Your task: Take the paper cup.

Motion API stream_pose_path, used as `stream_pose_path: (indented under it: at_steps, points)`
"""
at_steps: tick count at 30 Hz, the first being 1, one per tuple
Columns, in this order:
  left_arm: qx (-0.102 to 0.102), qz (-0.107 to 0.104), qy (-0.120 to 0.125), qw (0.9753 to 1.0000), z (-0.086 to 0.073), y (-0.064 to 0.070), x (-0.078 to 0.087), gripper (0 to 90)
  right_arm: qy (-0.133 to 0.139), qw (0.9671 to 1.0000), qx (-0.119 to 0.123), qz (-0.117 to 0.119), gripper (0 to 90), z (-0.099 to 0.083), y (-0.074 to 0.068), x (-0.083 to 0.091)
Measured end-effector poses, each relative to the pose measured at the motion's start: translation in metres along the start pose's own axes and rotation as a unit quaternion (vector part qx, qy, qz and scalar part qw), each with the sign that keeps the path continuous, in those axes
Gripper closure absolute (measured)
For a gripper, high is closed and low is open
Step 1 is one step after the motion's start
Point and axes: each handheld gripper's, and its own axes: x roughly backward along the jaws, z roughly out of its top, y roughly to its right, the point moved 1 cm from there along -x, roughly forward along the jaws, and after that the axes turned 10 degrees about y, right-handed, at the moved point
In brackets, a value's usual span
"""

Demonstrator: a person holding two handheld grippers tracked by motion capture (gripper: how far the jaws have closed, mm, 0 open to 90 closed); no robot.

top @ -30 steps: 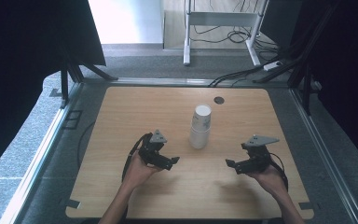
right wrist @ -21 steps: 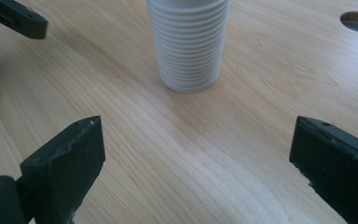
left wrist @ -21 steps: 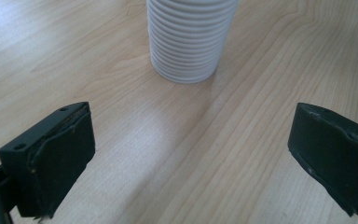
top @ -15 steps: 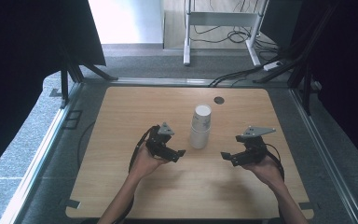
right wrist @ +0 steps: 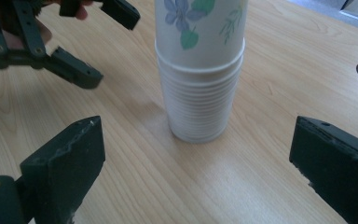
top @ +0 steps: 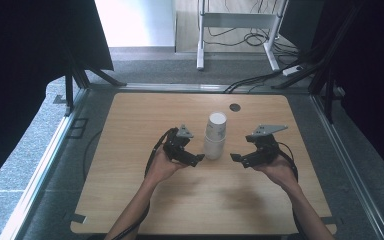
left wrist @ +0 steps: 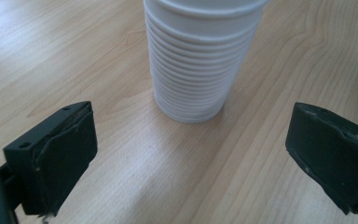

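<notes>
Both jaws of the left gripper (left wrist: 191, 154) stand spread wide in the left gripper view, one pad at 8 o'clock and the other at 4 o'clock, holding nothing and touching nothing. Straight ahead of them, at 12 o'clock, stands the stack of paper cups (left wrist: 200, 60), clear of both pads. In the right gripper view the right gripper (right wrist: 196, 172) is likewise spread wide and empty, its pads low at 8 and 4 o'clock, with the stack (right wrist: 199, 70) upright beyond them at 12 o'clock and the left gripper (right wrist: 70, 42) farther off at 10 o'clock.

From the high view, the left gripper (top: 198, 159) sits at 8 o'clock of the stack (top: 215, 136), very near its base, and the right gripper (top: 233, 159) at 4 o'clock, a little farther away. The stack stands near the middle of the wooden table (top: 130, 130), its long axis vertical, open mouth up. A flower-printed cup tops ribbed white ones. Past it, at 1 o'clock, lies a round cable hole (top: 235, 107).
</notes>
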Motion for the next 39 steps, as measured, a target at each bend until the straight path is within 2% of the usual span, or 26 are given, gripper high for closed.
stream_pose_path:
  at_steps: [9,28,36,39]
  points:
    - [-0.011,0.001,0.003,0.9999,0.011,-0.002,-0.014,2.3,-0.002,1.0000,0.006,0.000,4.9,0.015,0.004,-0.010]
    - [-0.011,-0.004,0.013,0.9998,0.026,-0.002,-0.035,3.5,0.004,0.9999,0.006,0.009,12.3,0.047,0.012,-0.034]
    - [-0.009,-0.005,0.022,0.9997,0.028,-0.003,-0.041,6.5,0.002,0.9999,0.008,0.015,13.3,0.062,0.013,-0.044]
    - [-0.015,-0.003,0.025,0.9996,0.029,-0.003,-0.043,9.6,0.005,0.9997,0.000,0.022,14.3,0.070,0.013,-0.049]
